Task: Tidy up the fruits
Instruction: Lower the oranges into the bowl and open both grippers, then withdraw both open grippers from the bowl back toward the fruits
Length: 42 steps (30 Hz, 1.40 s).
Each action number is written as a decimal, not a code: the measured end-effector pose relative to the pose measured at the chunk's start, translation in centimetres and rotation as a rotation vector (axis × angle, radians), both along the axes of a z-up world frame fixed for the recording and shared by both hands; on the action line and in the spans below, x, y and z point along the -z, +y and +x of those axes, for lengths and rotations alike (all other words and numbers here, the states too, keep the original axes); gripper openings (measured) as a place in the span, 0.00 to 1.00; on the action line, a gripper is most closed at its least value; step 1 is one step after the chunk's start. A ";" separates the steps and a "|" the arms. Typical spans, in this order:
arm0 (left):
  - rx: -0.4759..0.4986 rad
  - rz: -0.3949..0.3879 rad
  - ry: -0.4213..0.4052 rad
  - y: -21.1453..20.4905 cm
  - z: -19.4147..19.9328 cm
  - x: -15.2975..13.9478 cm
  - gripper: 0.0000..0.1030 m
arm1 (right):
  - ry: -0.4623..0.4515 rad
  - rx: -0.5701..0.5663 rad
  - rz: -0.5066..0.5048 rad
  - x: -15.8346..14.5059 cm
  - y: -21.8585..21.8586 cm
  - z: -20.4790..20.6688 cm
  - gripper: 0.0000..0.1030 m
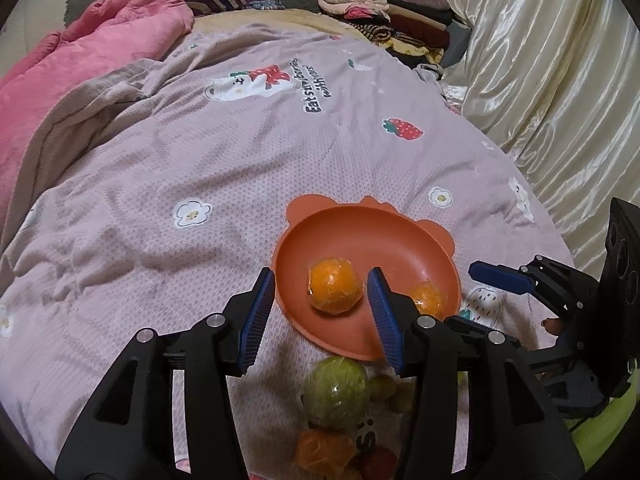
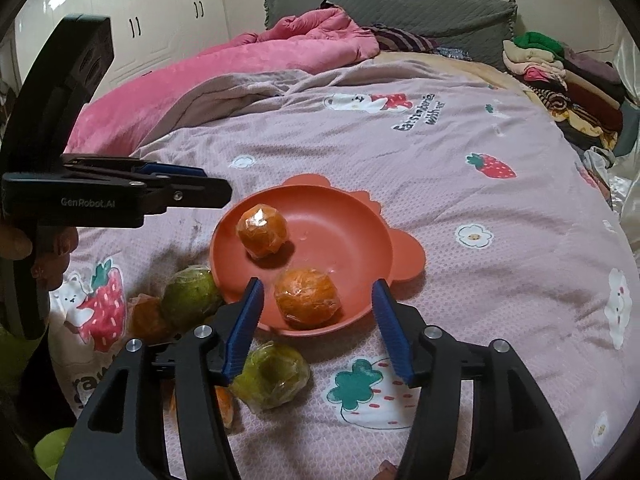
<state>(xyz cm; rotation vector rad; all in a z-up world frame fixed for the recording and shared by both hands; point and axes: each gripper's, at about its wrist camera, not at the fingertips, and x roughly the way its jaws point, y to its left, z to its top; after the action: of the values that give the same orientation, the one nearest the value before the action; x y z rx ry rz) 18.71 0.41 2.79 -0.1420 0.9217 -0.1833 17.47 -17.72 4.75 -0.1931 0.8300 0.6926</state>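
An orange bear-shaped plate (image 1: 360,236) (image 2: 340,232) lies on the pink printed bedspread and holds two plastic-wrapped oranges. My left gripper (image 1: 320,276) is open, its blue pads either side of one orange (image 1: 334,290) (image 2: 262,230) without pressing it. My right gripper (image 2: 318,283) is open too, with gaps on both sides of the other orange (image 2: 306,298) (image 1: 430,298). Loose wrapped fruit lies in front of the plate: a green one (image 1: 336,392) (image 2: 192,296), another green one (image 2: 272,376) and an orange one (image 1: 320,452) (image 2: 146,316). Each gripper shows in the other's view, left gripper (image 2: 180,184) and right gripper (image 1: 500,276).
A pink quilt (image 2: 260,56) is bunched at the bed's far left. Folded clothes (image 1: 380,12) (image 2: 560,72) are stacked at the far right by a cream satin curtain (image 1: 540,60). A grey headboard (image 2: 400,4) and white wardrobe doors (image 2: 160,12) stand behind.
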 end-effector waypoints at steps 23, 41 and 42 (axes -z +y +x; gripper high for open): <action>-0.028 0.021 -0.074 0.4 -5.1 -2.0 0.65 | -0.053 0.058 0.051 -3.0 -1.5 -2.9 0.87; -0.049 0.032 -0.103 0.2 -7.7 -3.4 0.79 | -0.097 0.086 0.071 -4.8 -2.8 -5.5 0.92; -0.050 0.032 -0.103 0.2 -7.8 -3.5 0.79 | -0.101 0.085 0.070 -4.9 -2.8 -5.7 0.92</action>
<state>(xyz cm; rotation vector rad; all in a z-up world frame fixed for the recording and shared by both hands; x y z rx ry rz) 10.89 0.58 6.30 -0.1245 0.8172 -0.1281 11.76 -20.52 9.69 -0.1281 0.7122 0.6259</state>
